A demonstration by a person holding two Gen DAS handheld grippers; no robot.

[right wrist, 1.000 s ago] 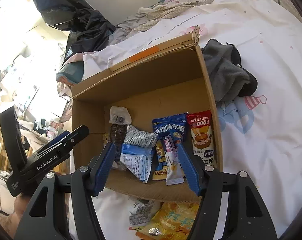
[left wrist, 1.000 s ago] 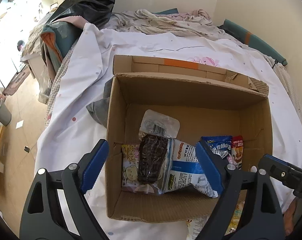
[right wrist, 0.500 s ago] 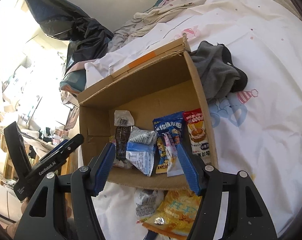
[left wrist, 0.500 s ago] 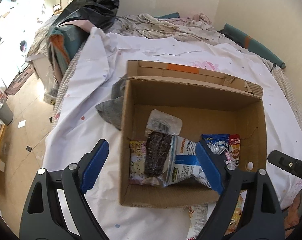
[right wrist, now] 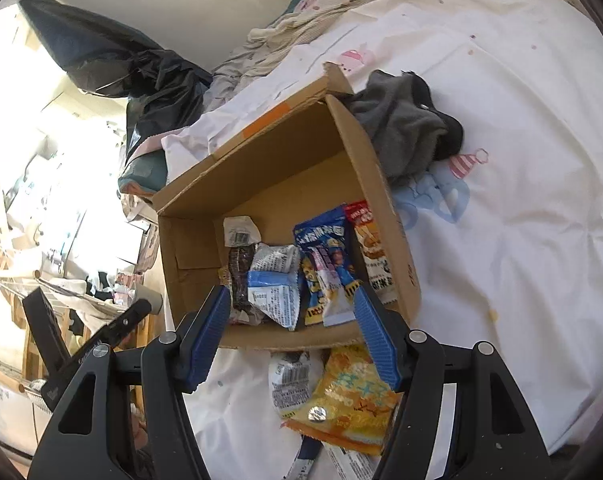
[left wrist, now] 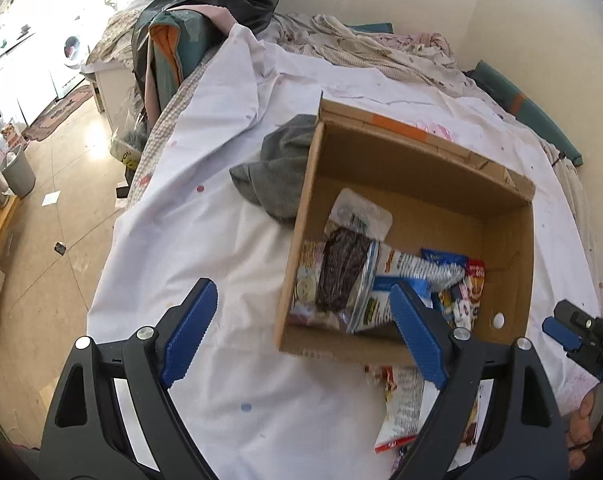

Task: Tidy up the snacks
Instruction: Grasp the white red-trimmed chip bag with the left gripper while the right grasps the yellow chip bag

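Just beyond the right gripper [right wrist: 289, 336], its jaws spread and empty, the cardboard box [right wrist: 397, 240] holds several snack packets; the yellow packet [right wrist: 349, 396] lies beneath them on the bed, likely next; the left gripper [left wrist: 305, 336] hangs released, off-box.

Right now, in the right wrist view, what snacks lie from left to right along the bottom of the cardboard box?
Dark brown bar in clear wrap → white-and-light-blue packet → dark blue packet → red-topped packet against the box's right wall.
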